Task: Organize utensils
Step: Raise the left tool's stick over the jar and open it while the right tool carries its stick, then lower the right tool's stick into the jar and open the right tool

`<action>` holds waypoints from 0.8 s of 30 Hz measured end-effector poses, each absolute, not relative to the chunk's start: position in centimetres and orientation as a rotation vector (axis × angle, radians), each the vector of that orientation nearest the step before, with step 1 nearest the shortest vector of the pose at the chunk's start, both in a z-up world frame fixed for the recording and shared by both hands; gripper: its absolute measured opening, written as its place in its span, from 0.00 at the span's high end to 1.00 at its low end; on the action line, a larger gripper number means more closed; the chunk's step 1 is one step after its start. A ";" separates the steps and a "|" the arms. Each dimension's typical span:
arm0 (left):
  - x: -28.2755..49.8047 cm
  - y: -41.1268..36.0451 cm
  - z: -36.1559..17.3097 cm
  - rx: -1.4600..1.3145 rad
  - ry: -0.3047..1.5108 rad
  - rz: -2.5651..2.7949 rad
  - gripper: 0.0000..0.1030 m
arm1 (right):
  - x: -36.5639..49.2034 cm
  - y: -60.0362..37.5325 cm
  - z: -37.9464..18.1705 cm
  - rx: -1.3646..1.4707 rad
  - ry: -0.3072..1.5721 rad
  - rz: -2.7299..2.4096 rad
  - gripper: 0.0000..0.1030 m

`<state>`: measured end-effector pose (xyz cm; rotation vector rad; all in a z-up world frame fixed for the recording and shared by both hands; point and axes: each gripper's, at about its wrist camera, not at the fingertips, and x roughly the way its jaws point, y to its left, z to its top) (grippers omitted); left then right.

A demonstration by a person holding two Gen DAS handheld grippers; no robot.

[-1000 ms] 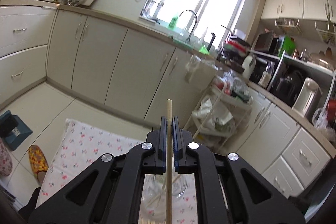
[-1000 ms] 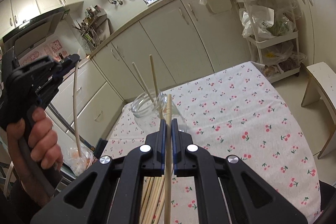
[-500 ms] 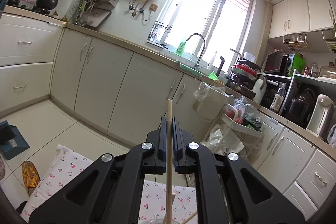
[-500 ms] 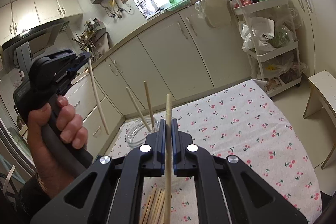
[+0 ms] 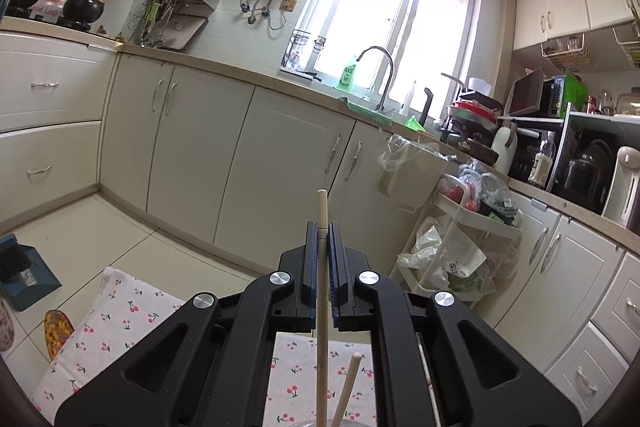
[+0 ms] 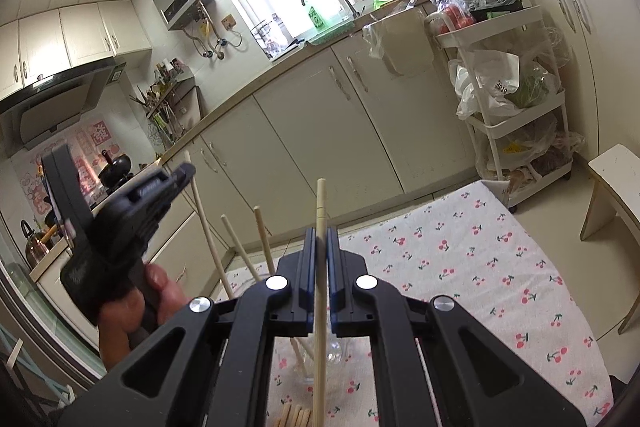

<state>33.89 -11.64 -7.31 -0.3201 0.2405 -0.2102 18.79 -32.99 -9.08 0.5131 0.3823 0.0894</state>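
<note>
Wooden chopsticks: your left gripper point(image 5: 322, 247) clamps one chopstick point(image 5: 321, 307). Your right gripper point(image 6: 321, 247) clamps another point(image 6: 320, 307). Two more point(image 6: 262, 239) stand in the glass jar point(image 6: 334, 351).

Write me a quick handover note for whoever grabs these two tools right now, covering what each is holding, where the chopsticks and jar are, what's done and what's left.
Left tool: shut on one pale wooden chopstick, held upright over the clear glass jar.
Right tool: shut on a second pale wooden chopstick, also upright, jar just below and ahead.
Jar stands on the cherry-print tablecloth; two chopsticks already lean inside it.
Loose bundle of chopsticks lies on the cloth at the near edge.
Left to do: lower and release both held sticks into the jar, then move the bundle.
</note>
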 end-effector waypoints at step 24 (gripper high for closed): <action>28.6 -7.1 -9.2 -0.283 0.391 -0.319 0.62 | 24.9 -31.0 -5.1 0.659 0.057 -0.029 0.94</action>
